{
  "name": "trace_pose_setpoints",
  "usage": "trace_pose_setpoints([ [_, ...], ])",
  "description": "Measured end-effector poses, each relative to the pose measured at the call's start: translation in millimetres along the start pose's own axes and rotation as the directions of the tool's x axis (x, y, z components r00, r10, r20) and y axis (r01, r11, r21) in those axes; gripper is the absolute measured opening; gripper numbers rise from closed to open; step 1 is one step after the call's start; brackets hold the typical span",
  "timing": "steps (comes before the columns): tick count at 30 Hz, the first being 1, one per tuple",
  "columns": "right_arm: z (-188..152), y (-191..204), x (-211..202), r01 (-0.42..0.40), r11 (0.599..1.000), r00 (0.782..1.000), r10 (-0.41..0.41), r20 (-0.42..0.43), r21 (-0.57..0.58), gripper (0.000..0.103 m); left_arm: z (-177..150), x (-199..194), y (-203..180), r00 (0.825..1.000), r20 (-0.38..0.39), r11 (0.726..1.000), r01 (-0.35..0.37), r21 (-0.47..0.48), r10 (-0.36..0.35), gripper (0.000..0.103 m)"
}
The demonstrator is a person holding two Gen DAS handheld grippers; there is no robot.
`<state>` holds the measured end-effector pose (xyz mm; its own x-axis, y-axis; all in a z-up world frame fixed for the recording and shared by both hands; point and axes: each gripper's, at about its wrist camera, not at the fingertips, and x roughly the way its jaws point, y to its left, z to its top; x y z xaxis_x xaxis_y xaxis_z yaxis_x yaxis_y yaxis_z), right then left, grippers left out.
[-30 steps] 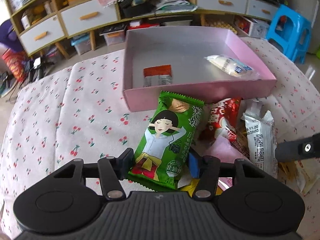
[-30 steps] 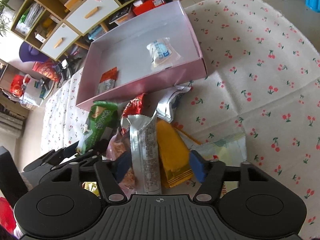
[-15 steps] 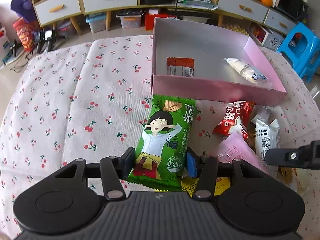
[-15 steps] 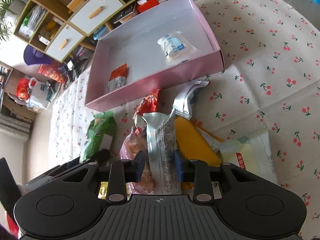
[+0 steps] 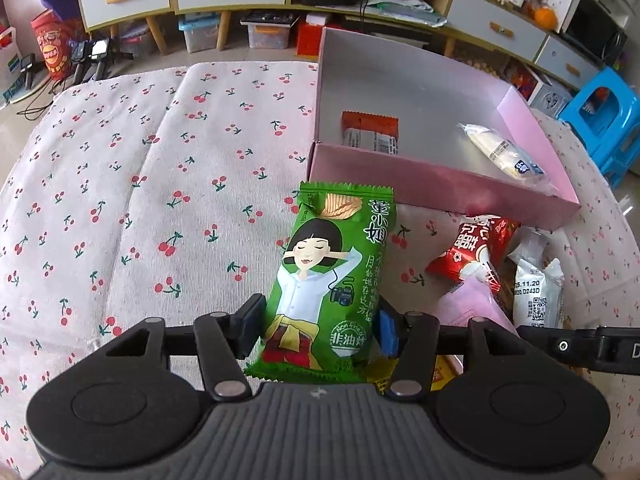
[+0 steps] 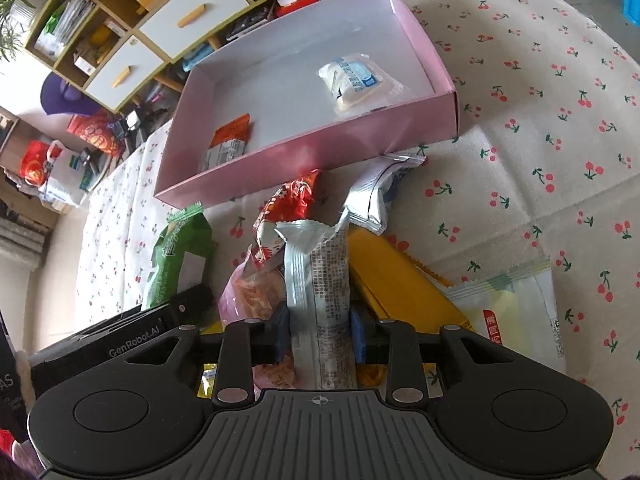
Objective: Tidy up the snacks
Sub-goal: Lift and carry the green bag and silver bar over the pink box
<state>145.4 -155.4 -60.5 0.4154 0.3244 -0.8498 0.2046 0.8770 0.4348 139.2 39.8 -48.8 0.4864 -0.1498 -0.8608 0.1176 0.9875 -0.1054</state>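
Note:
My left gripper is shut on a green snack packet printed with a cartoon girl, its top end pointing at the pink box. My right gripper is shut on a long silver packet with small print, raised out of the snack pile. The pink box holds an orange-and-white packet at its left and a white-and-blue packet at its right. Both also show in the left wrist view: orange packet, white packet.
Loose snacks lie in front of the box: a red packet, a silver pouch, a yellow packet, a pink bag, a pale packet. Cherry-print cloth covers the table. Shelves and a blue stool stand behind.
My right gripper has closed onto the silver packet and lifted its end. My left gripper, still on the green packet, has rolled, so the box now sits further right in its view.

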Motion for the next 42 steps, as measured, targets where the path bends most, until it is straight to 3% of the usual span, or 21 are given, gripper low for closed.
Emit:
trace_pose_setpoints([
  [12,15.2,-18.3,-40.2,-0.062,0.996,0.994,0.056,0.091,0.066,0.028,6.5,-22.1,9.7,0.999,0.032,0.994,0.025,-0.102,-0.022,0.046],
  [23,38.5,-29.4,-66.8,-0.136,0.982,0.976,0.111,0.186,0.128,0.028,17.2,-40.0,3.2,0.994,0.095,0.99,0.064,-0.124,-0.052,0.046],
  [33,81.1,-22.1,-75.9,-0.152,0.985,0.946,0.121,0.301,0.082,0.028,44.6,-35.9,-15.1,0.983,0.156,0.989,0.114,-0.094,-0.098,0.046],
  [42,131.5,-9.1,-43.2,-0.125,0.992,0.933,0.11,0.343,0.023,0.028,75.1,-5.9,-35.1,0.972,0.185,0.987,0.155,-0.033,-0.146,0.046],
])
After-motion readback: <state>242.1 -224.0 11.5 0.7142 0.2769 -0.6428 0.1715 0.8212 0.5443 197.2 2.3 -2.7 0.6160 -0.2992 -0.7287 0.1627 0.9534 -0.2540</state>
